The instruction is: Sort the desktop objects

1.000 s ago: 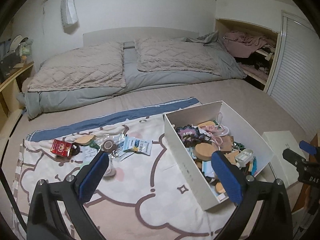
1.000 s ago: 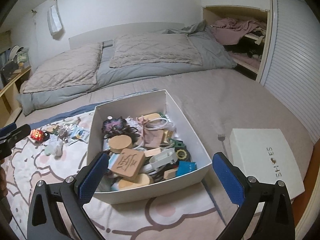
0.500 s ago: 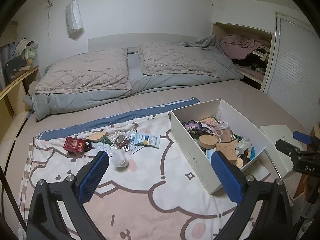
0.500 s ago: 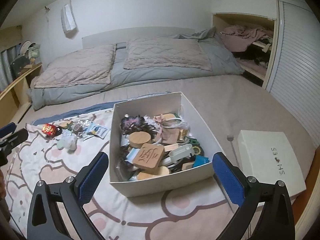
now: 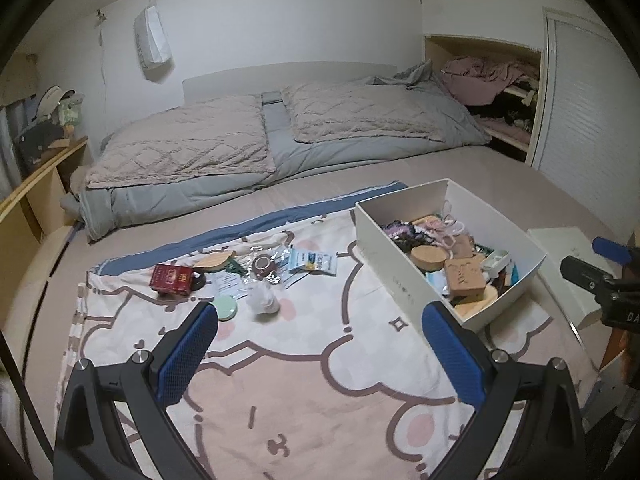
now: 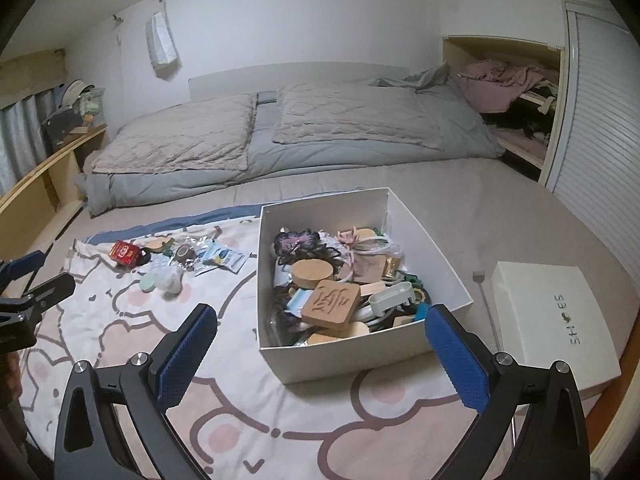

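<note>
**Both tongs empty above the blanket, small things waiting beside a full box**

The left tongs (image 5: 320, 354) are spread wide and hold nothing; the right tongs (image 6: 322, 354) are also spread wide and empty. Both hang above the cartoon blanket (image 5: 304, 384) that lies on the bed, apart from every object.

The things to sort are in two places. A loose group lies on the blanket to the left of the white box (image 6: 344, 354): a red packet (image 5: 171, 279), a round mint-green disc (image 5: 224, 307), a blue and white sachet (image 5: 314, 262) and some clear wrappers that I cannot identify. The box itself is crowded, with a square wooden block (image 6: 331, 303) and a round wooden lid (image 6: 313, 273) on top. The box lid (image 6: 554, 322) lies on the bed to the right.

I think the main risks are these. The sachet and wrappers are flat and overlap, so the tongs may pinch two at once, or catch the soft blanket and drag the group. The disc is thin and could slip out. The box is already heaped, so a new piece could slide off.
</note>
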Motion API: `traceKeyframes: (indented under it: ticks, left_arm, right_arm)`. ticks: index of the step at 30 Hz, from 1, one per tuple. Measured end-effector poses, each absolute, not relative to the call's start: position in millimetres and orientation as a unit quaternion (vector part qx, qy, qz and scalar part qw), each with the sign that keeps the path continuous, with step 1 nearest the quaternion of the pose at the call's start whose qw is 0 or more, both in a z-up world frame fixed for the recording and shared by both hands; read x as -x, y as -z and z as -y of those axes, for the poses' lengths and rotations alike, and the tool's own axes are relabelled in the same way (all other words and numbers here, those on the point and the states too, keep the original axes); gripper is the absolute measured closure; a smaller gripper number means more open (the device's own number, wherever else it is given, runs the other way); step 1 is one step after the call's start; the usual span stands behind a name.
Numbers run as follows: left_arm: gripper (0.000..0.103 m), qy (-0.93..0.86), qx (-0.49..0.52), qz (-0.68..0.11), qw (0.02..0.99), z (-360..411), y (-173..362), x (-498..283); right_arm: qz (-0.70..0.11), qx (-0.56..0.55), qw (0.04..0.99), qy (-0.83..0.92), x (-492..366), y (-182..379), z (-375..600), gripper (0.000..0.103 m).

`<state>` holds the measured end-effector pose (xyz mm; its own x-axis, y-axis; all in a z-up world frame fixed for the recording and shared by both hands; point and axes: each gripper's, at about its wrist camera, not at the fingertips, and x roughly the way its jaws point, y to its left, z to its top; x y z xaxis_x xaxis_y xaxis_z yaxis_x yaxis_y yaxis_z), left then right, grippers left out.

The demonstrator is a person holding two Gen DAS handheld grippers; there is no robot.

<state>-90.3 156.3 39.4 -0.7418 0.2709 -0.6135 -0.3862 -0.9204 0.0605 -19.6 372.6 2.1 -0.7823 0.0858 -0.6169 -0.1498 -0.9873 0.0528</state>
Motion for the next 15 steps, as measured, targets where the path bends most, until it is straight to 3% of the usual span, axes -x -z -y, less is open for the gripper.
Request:
traceKeyframes:
  ticks: [15]
  left_arm:
    - [0.000, -0.929, 0.309, -0.094, 0.182, -143.3, -34.4, 86.7]
  right_arm:
    - [-0.028, 0.327, 0.078, -0.941, 12.8, 4.0, -356.4, 0.000]
